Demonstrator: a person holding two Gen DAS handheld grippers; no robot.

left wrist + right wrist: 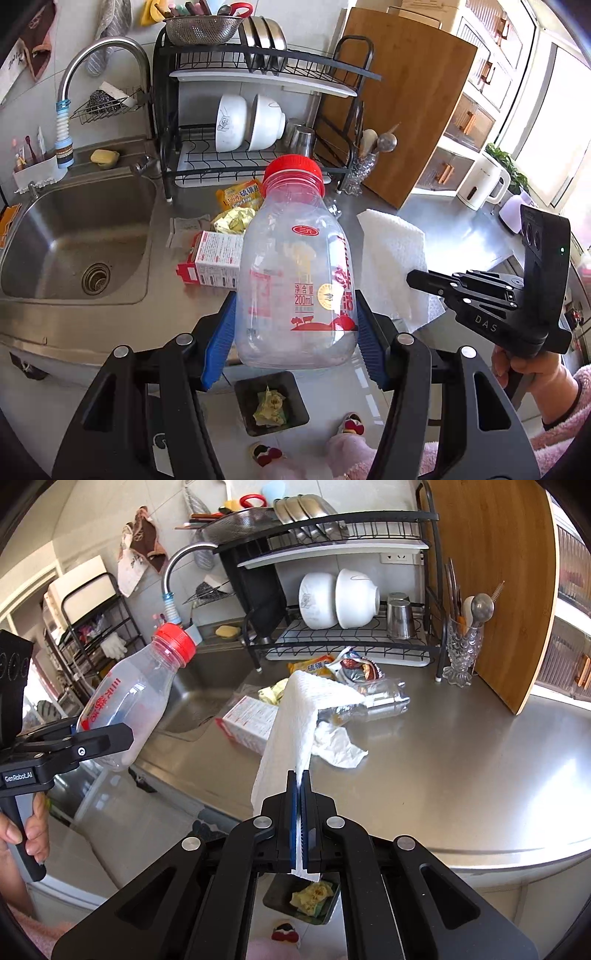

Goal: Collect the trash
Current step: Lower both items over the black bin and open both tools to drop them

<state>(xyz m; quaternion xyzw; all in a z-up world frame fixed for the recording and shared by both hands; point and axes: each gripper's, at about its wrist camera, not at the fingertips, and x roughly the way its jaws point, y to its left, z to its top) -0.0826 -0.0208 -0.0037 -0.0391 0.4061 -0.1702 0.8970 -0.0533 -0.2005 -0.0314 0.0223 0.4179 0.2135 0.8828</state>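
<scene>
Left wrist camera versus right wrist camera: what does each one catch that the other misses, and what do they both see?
Only the left wrist view shows the sink drain and the white kettle. Only the right wrist view shows the crushed clear bottle lying on the counter and the crumpled tissue. Both show the left gripper shut on the red-capped bottle, the right gripper pinching the paper towel, the dish rack with white bowls, and the floor bin.
</scene>
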